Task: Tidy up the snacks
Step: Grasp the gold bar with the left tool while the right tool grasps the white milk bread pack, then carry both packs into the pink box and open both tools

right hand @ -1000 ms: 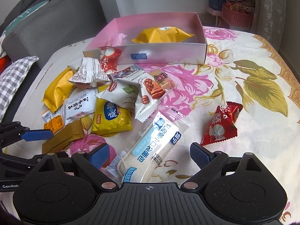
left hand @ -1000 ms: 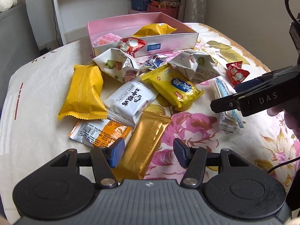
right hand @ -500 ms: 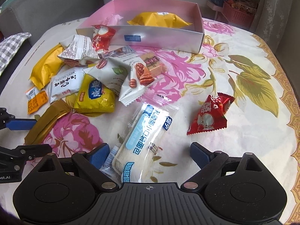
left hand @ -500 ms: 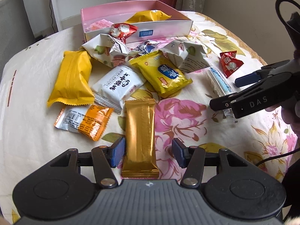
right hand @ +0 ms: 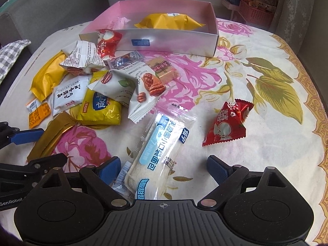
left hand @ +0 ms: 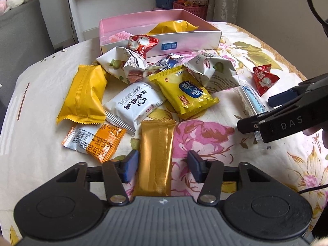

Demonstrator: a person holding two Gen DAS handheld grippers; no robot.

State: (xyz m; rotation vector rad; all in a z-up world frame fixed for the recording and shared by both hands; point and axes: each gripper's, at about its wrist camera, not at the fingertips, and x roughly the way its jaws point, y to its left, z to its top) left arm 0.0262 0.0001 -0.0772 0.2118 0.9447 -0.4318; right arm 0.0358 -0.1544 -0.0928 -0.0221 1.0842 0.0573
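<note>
Snacks-wise, left gripper (left hand: 162, 165) is closing around the gold bar (left hand: 156, 155), not clenched yet, right gripper (right hand: 163, 169) gapes over the bread pack (right hand: 157, 153), so slick wrappers could squirt out.

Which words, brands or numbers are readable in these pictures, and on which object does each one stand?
"DAS": side of the right gripper, in the left wrist view.
"GenRobot": body of the left gripper, cut off by the picture's edge.
"Pecan Kern...": white nut packet, partly hidden.
Chinese print on the bread packet, the yellow packet and the red candy: I cannot read it reliably.
Blue label on the pink box: too blurred.
</note>
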